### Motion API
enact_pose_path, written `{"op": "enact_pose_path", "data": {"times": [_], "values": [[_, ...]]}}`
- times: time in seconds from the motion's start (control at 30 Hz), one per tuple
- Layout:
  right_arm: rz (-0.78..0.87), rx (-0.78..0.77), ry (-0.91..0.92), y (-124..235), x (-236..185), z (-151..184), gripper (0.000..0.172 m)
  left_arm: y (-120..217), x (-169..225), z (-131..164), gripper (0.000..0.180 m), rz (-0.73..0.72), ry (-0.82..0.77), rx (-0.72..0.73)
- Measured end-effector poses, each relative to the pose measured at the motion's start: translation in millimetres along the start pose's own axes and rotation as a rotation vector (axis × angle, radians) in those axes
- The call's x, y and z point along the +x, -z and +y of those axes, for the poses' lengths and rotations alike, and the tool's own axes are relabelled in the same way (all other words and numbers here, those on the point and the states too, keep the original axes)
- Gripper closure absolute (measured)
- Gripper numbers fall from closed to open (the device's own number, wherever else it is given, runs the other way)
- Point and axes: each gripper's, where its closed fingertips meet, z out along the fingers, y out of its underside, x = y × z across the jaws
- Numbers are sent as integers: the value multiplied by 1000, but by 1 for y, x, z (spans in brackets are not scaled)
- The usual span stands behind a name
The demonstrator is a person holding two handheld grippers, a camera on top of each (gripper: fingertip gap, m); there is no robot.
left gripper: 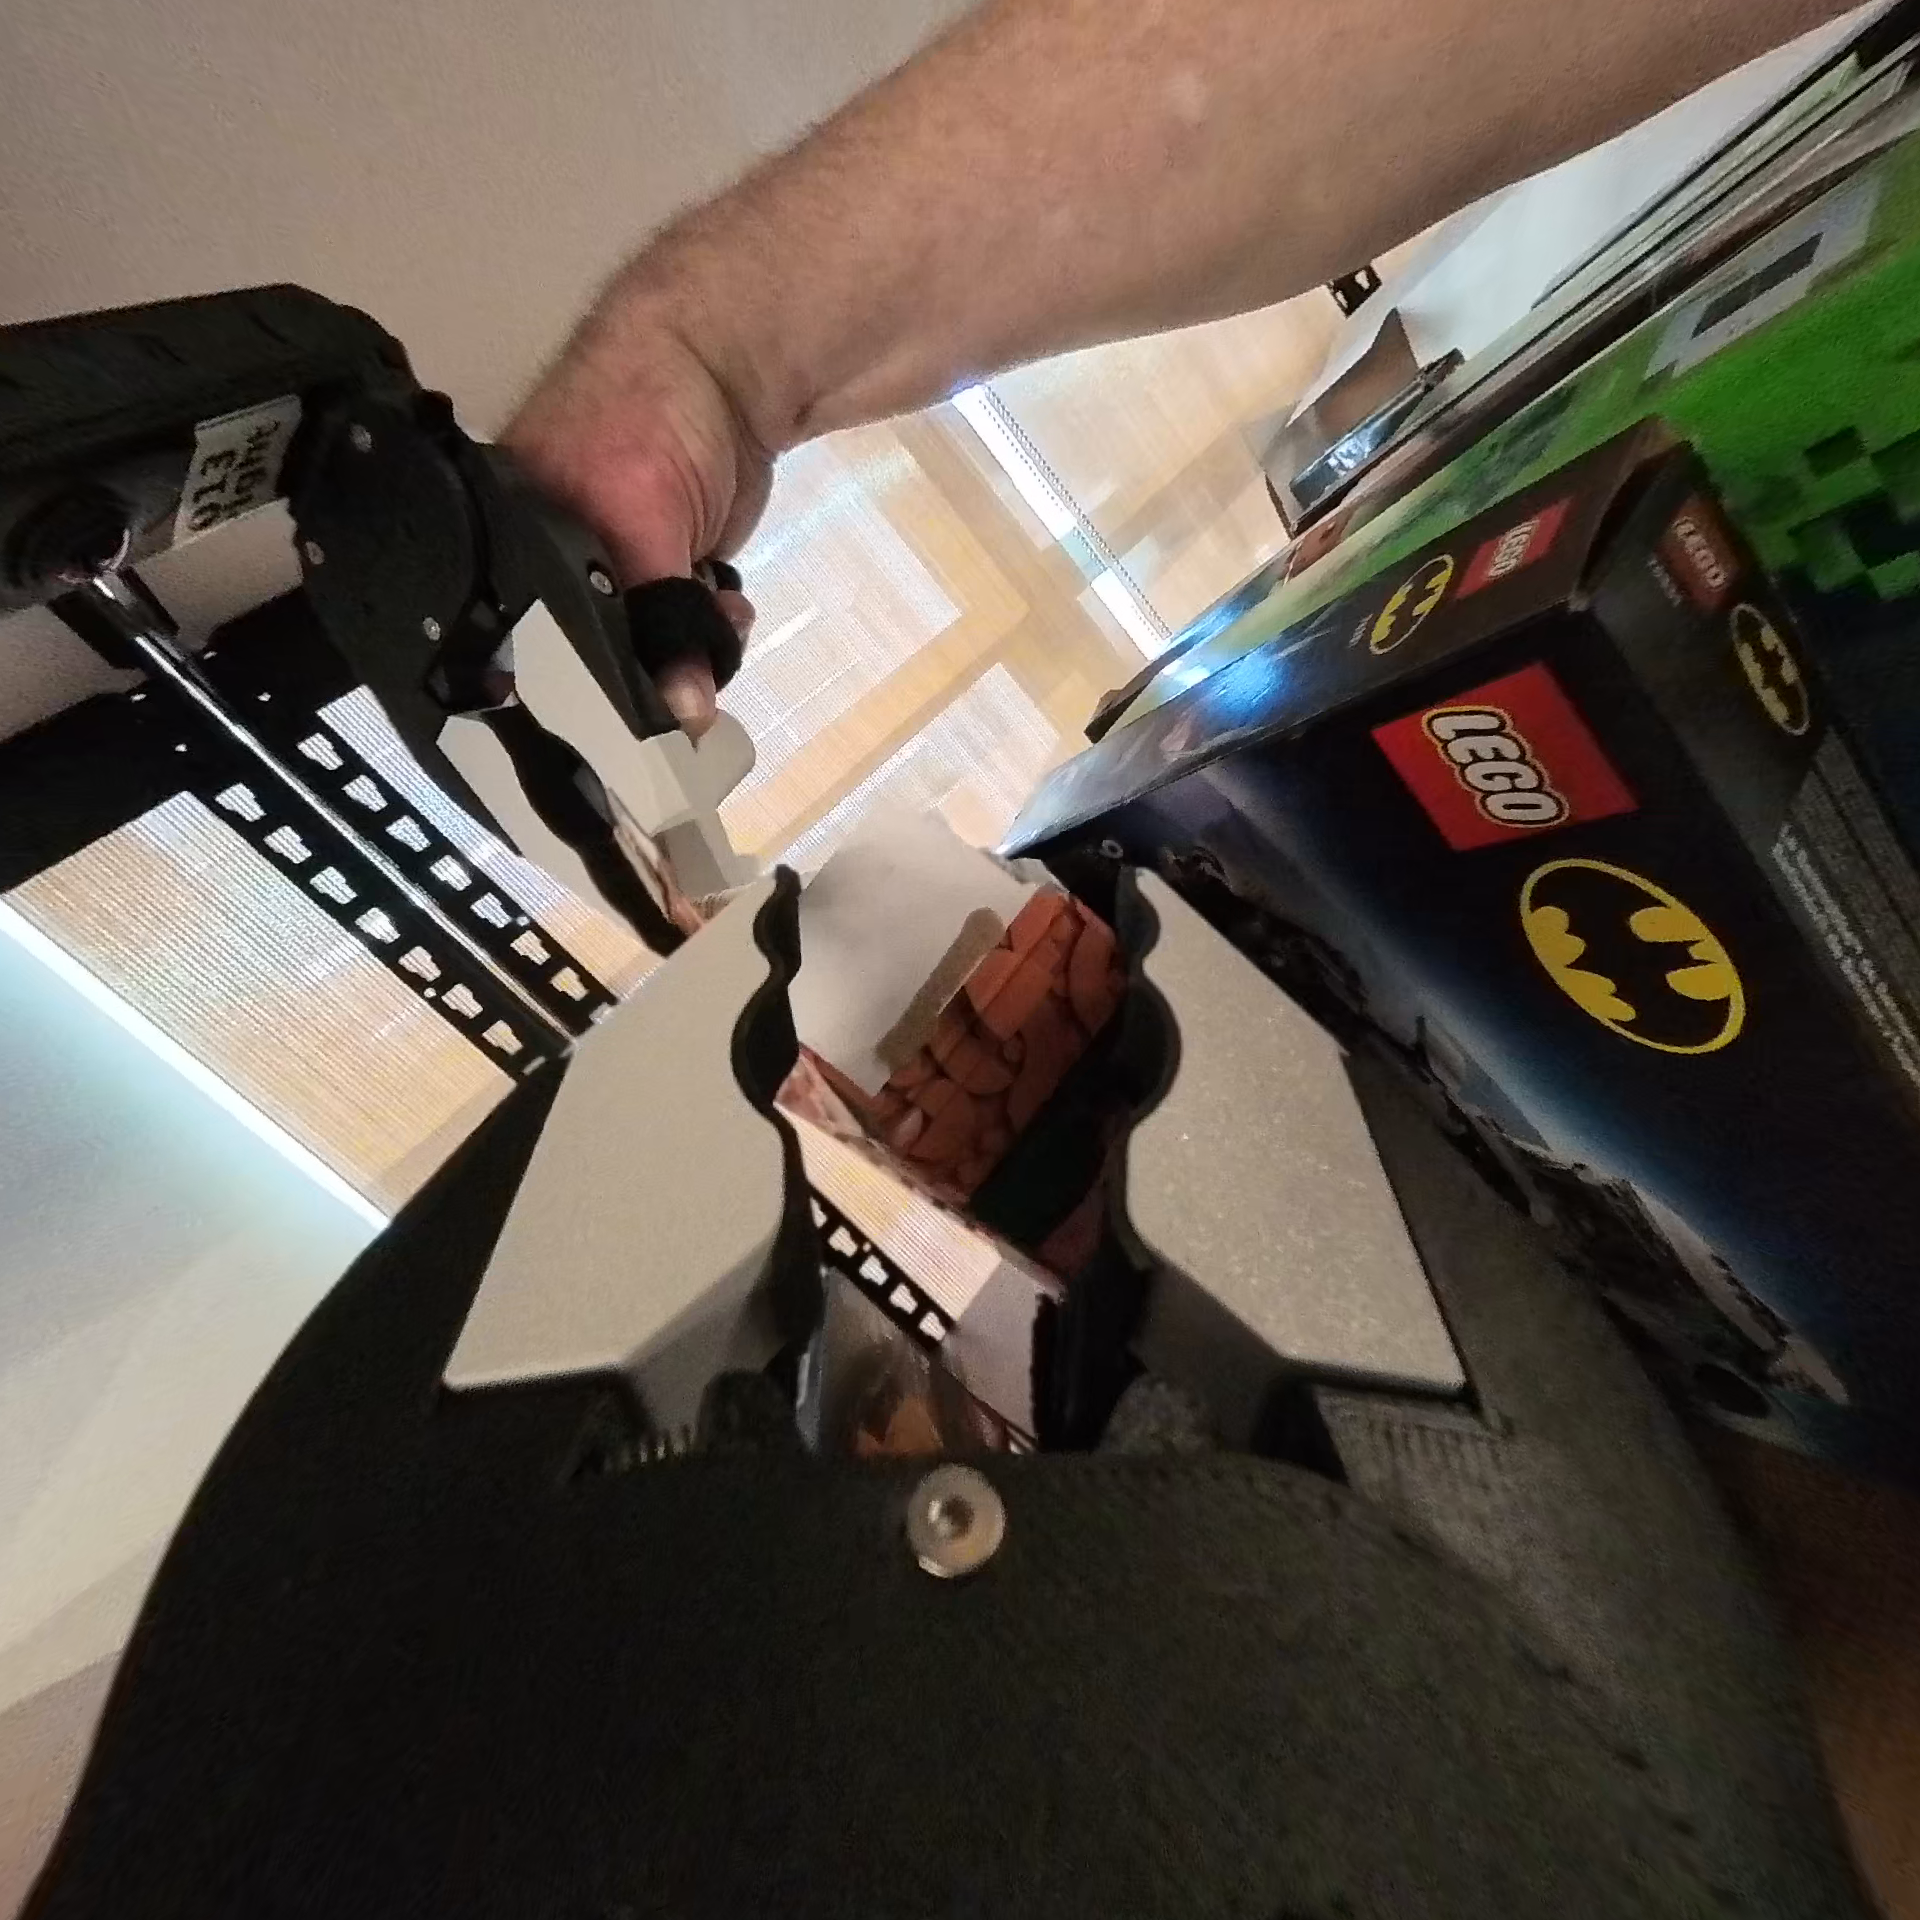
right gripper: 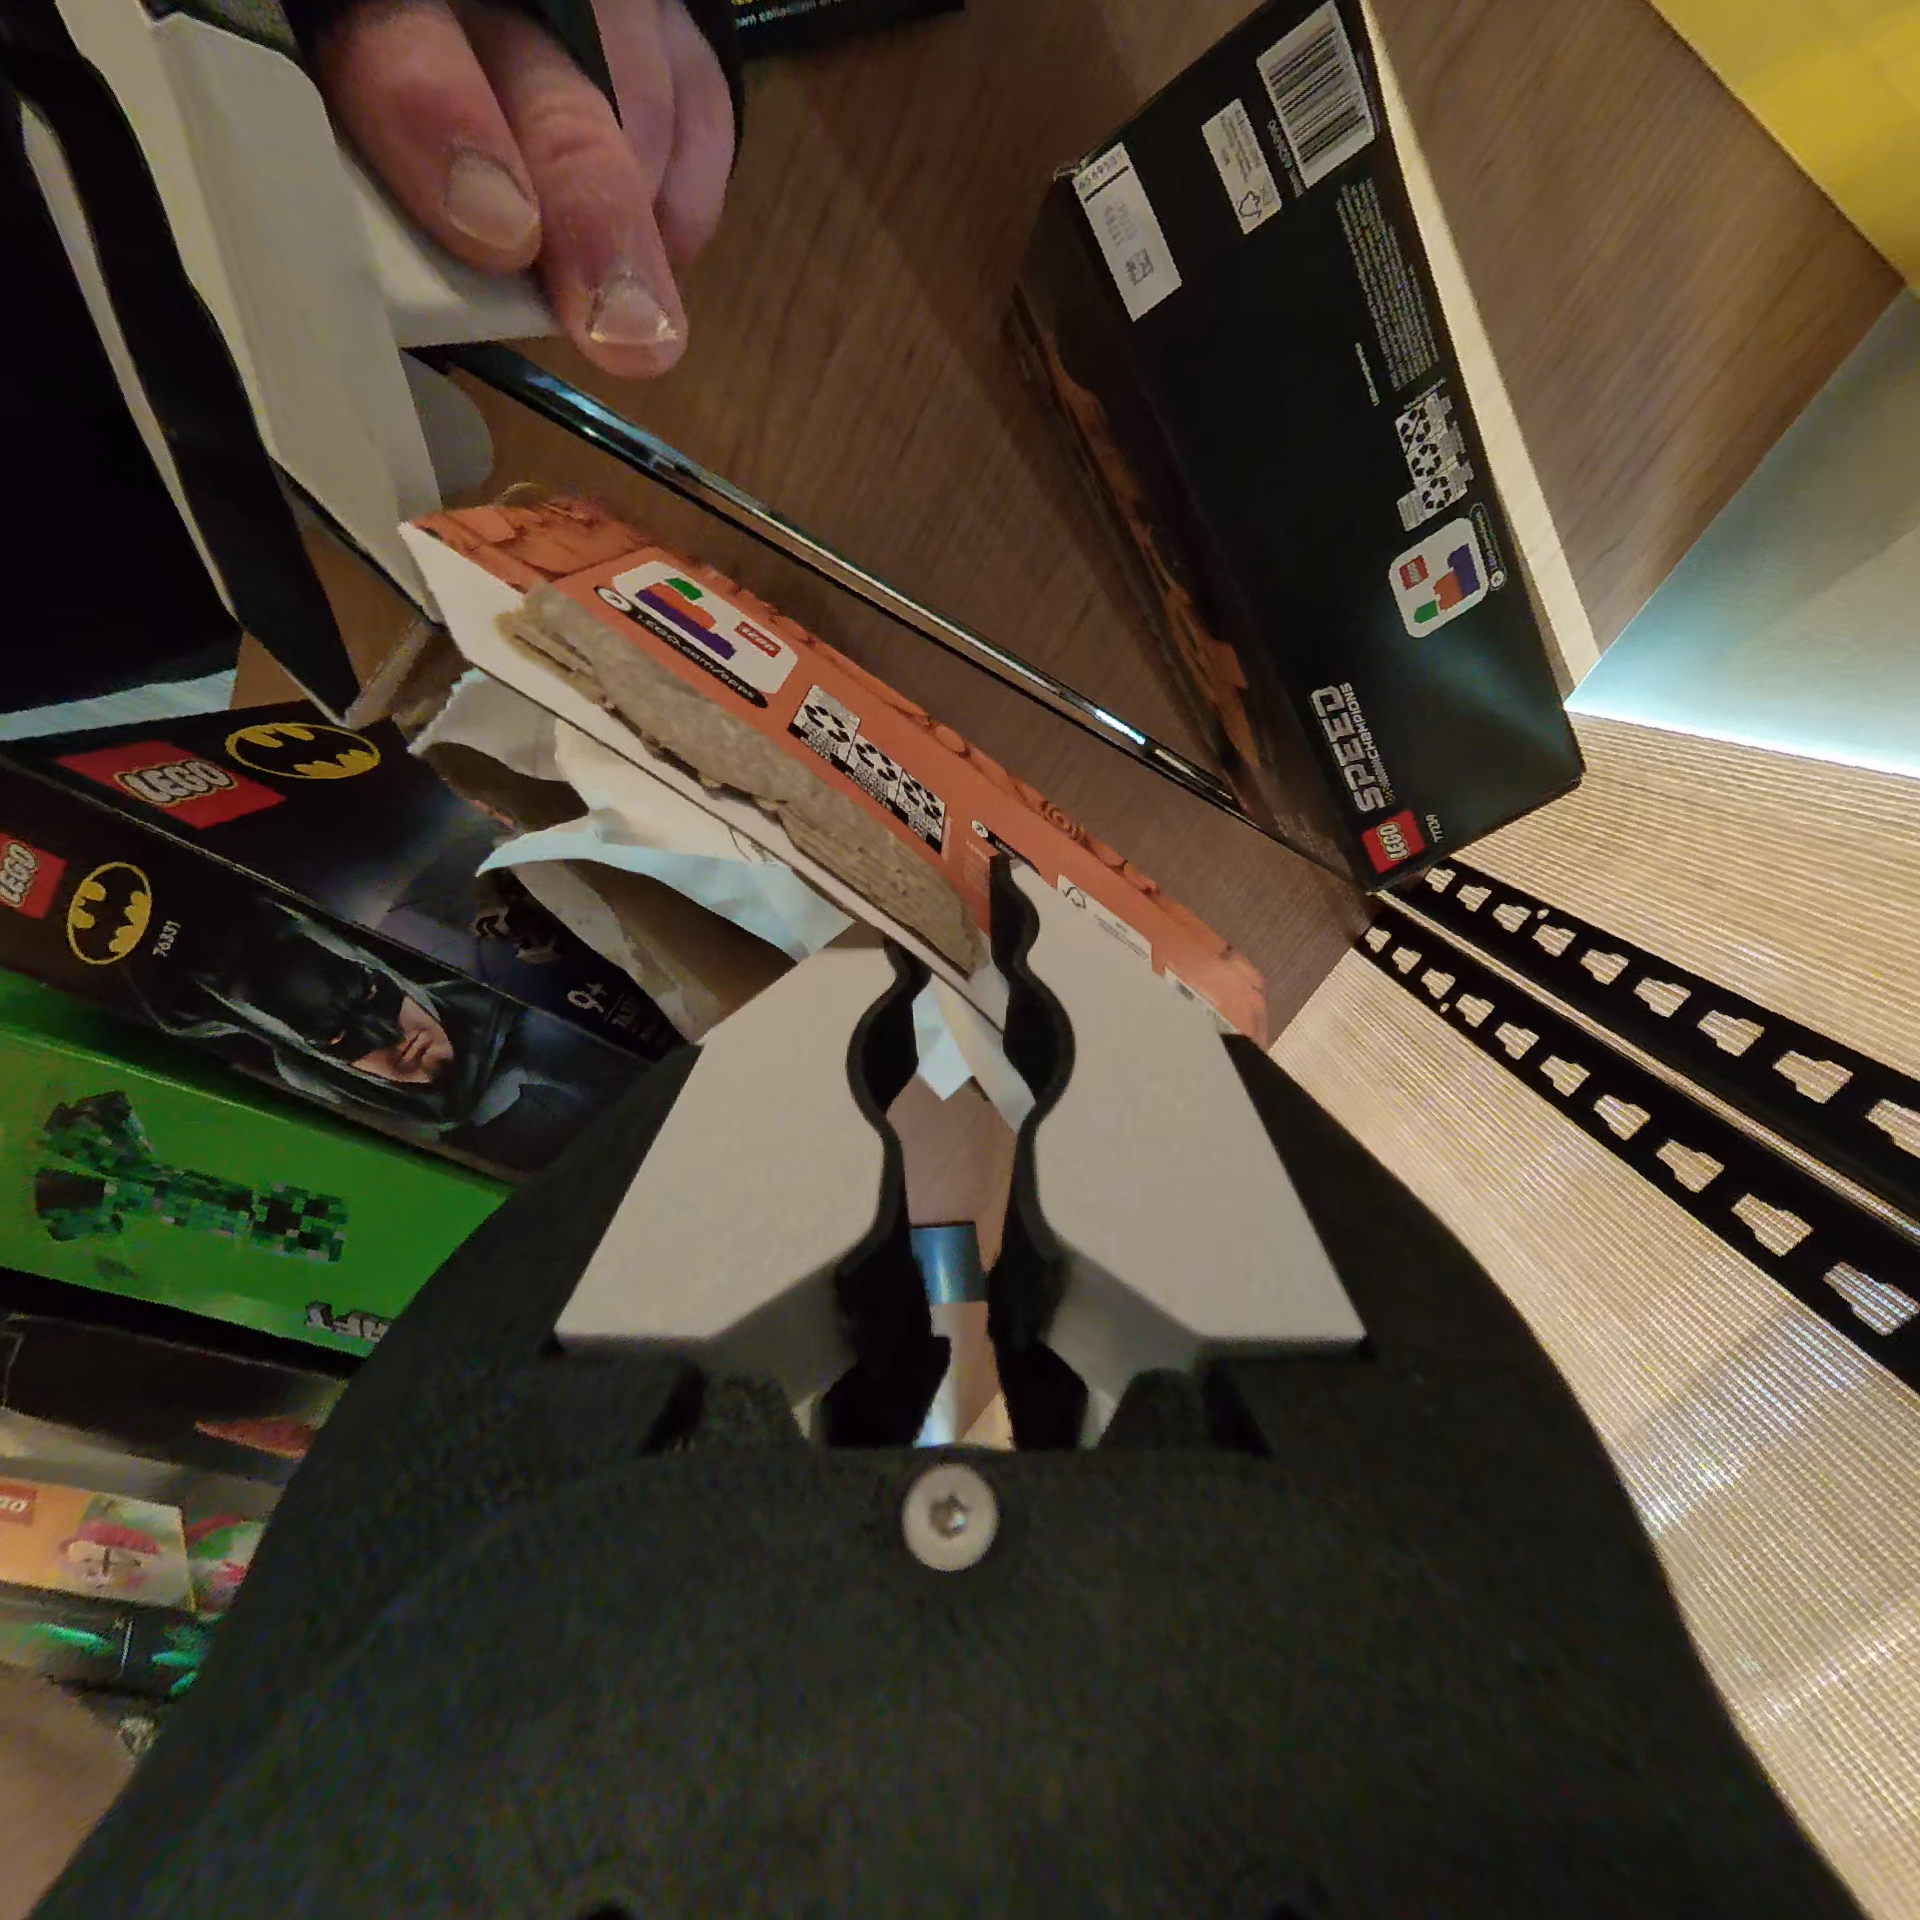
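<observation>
The right tool [right gripper: 951, 925] has its jaws almost together, clamped on the white, torn-edged flap [right gripper: 727, 727] of an orange box [right gripper: 852, 665]. The box lies slanted on the wooden worktop [right gripper: 883, 312]. The left tool [left gripper: 951, 904] stands with its jaws well apart around the box's other end. The box fills the space between the pads, but I cannot tell whether they press on it. A dark box with a bat emblem [left gripper: 1558, 935] sits just beside the left tool, and a green box [right gripper: 208, 1195] is beyond it. A black box [right gripper: 1299, 416] stands apart on the worktop.
</observation>
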Motion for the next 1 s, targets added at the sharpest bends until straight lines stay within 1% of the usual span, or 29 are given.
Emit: {"op": "enact_pose_path", "data": {"times": [0.17, 0.33, 0.47, 0.6, 0.67, 0.77, 0.9, 0.97, 1.0], "values": [[18, 38, -1, -1, 2, -1, 163, -1, 1, 1, 119, -27, -16, 37], [23, 56, -11, -1, 1, 0, 162, -12, 7, -1, 122, -13, -11, 74], [32, 82, -16, 1, 0, 4, 162, -19, 8, -4, 128, -23, -21, 86], [45, 132, -38, 2, -2, 8, 161, -21, 9, -4, 127, -42, -53, 110], [45, 145, -53, 3, -2, 9, 161, -23, 11, -7, 131, -31, -59, 118], [54, 164, -71, 3, 0, 8, 160, -27, 14, -7, 129, -24, -49, 135], [54, 180, -105, 3, 3, 6, 160, -31, 15, -7, 128, -35, -52, 139], [49, 174, -118, 2, 4, 5, 160, -38, 13, 4, 125, -36, -54, 85], [53, 163, -120, 1, 5, 5, 160, -40, 14, 7, 128, -34, -74, 85]]}}
